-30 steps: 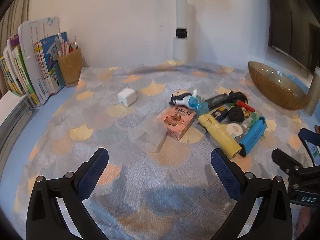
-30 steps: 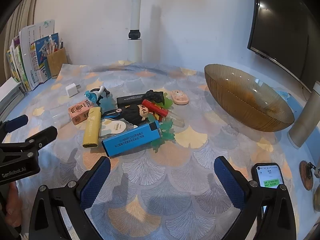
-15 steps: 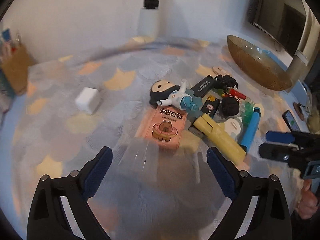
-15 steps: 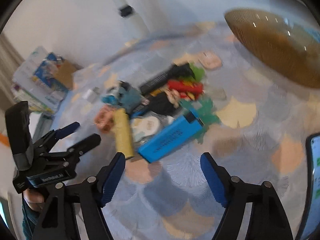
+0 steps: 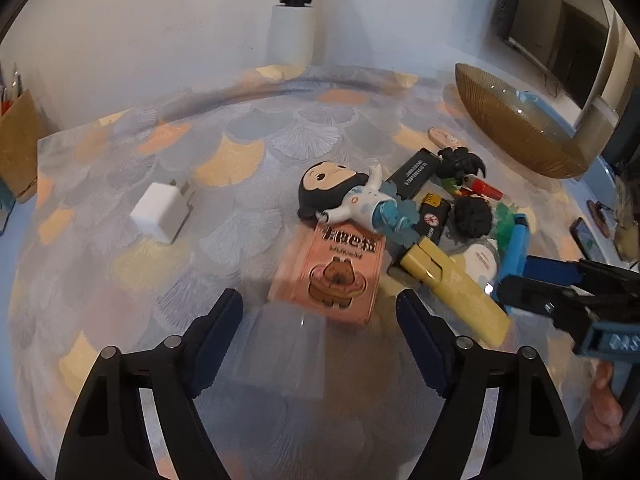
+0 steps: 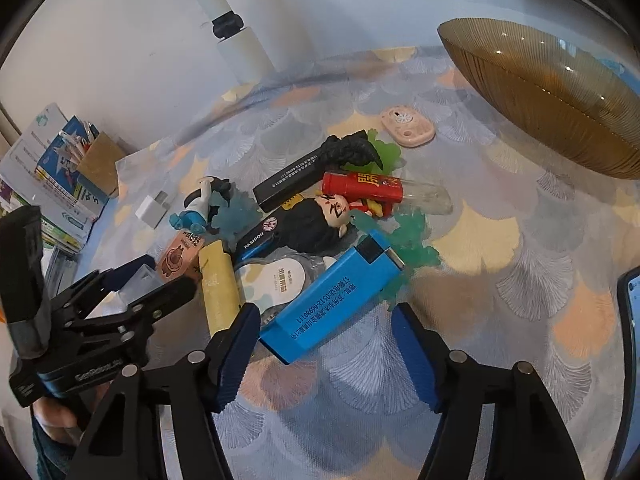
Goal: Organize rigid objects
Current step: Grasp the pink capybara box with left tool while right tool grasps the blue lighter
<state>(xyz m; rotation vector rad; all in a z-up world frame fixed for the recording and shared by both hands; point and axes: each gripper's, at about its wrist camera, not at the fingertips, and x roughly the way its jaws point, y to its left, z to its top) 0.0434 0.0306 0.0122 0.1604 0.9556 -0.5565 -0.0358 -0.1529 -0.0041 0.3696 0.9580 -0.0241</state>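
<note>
Lying in a loose heap on the scallop-patterned tablecloth (image 5: 248, 152), the small rigid objects are seen from both wrist cameras. The left gripper (image 5: 320, 316) is held low over a clear plastic box (image 5: 286, 350), which sits between its blue-padded fingers (image 5: 218, 332); the jaws are closing, yet the pads are not seen to press on the box, so nothing is grasped. Just beyond the box a pink rectangular card box printed with a brown capybara (image 5: 334, 274) is found, and a black-haired figurine in white and blue (image 5: 344, 196) lies at its far end. A white cube-shaped charger (image 5: 160, 212) stands well apart to the left.

The right gripper (image 6: 324, 340) is likewise closing, with the near end of a bright blue rectangular lighter (image 6: 332, 300) lying between its jaws; no contact of the pads is visible, so it too grips nothing. Beside the lighter a pale yellow lighter (image 6: 220, 284) and a round white disc (image 6: 286, 278) are seen, with a red cylinder bearing gold characters (image 6: 362, 186) and a long black lighter (image 6: 288, 180) farther back. A ribbed amber glass bowl (image 6: 552, 96) rests at the right, apart from the heap.
</note>
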